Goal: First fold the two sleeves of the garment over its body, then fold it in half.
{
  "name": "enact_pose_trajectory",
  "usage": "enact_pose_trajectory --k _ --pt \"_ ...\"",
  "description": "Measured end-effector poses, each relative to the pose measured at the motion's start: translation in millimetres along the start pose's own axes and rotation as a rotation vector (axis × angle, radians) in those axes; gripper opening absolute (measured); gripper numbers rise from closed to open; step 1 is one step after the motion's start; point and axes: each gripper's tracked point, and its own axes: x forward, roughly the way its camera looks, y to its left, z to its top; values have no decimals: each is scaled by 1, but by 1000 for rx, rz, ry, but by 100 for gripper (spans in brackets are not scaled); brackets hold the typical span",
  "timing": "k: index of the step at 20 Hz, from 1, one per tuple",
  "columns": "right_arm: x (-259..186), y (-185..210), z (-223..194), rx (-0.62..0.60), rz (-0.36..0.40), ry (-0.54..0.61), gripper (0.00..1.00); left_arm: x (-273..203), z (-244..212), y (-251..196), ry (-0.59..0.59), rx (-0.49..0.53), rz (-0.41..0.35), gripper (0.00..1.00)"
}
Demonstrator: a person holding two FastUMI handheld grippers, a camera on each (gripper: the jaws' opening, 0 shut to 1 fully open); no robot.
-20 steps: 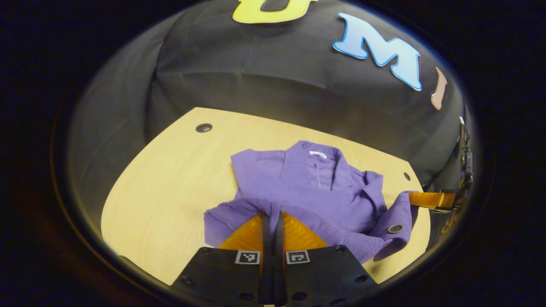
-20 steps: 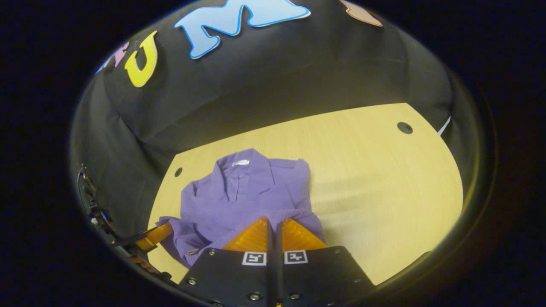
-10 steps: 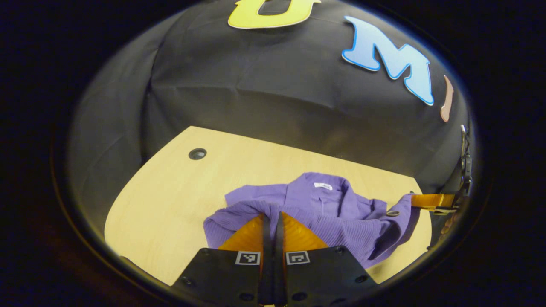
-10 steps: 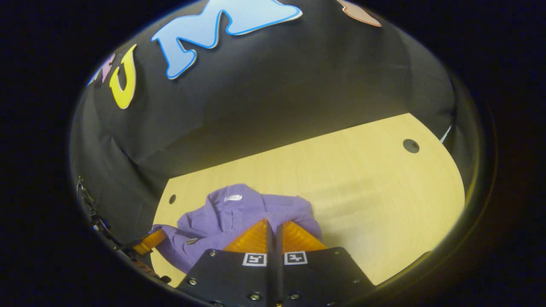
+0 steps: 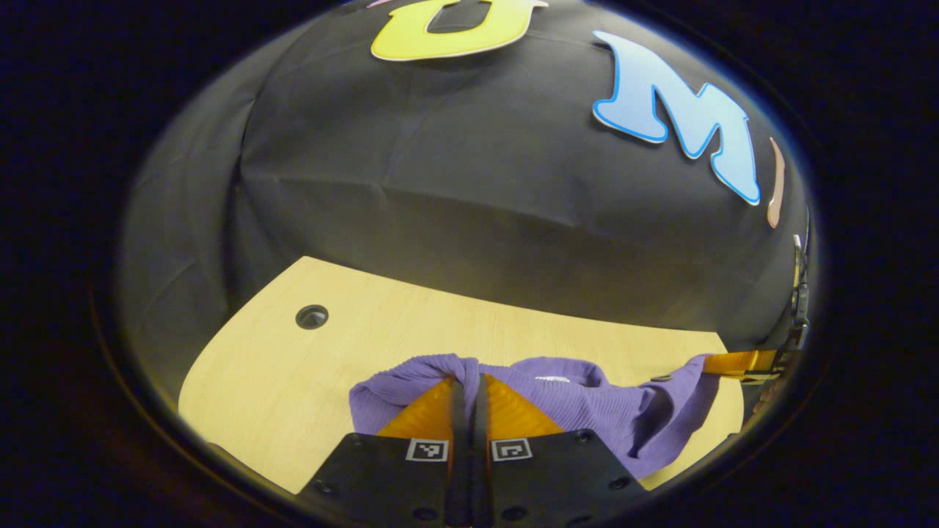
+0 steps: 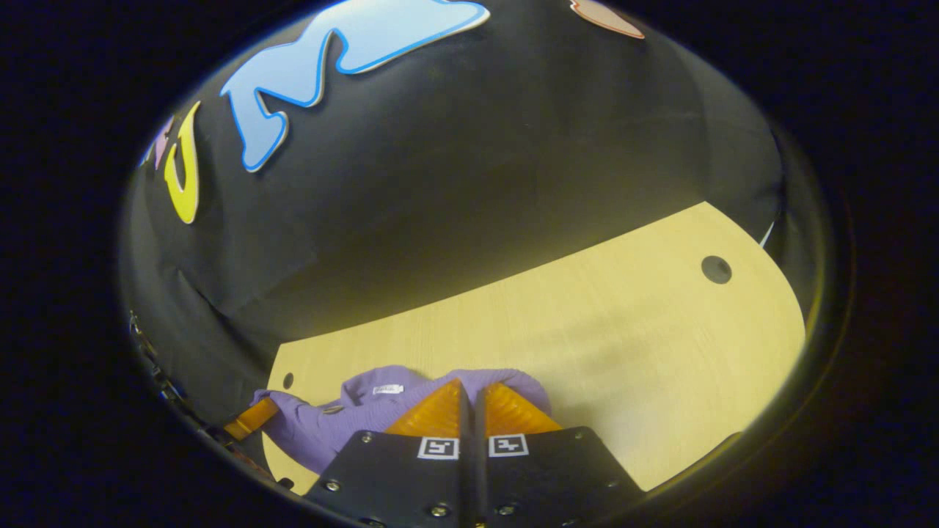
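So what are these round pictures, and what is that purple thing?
A person holds two pinching tools, one in each hand, and each tool has a camera looking along its own two fingers. In the left gripper view you see the left gripper; in the right gripper view, the right gripper. Both are pinched shut on a purple knitted collared garment, lifting its edge to fold it in half. It lies on a pale wooden table with small round holes. Behind is the booth's black cloth wall.

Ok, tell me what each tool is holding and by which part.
Both are shut on the purple garment: the left tool and the right tool each pinch its ribbed hem edge, lifted over the table.
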Motion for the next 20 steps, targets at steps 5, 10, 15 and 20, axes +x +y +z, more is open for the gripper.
enact_pose_trajectory --k 5,10,15,20 --pt "30 -13 -9 -7 -30 9 0 39 -18 5 28 39 7 7" --pt "57 -24 -28 -61 -45 29 0 66 -46 22 63 0 30 7" --pt "65 -31 -49 -144 -40 55 1 77 -81 35 140 -4 38 7" --pt "71 -37 -63 -112 -27 54 2 79 -91 35 114 26 43 8"
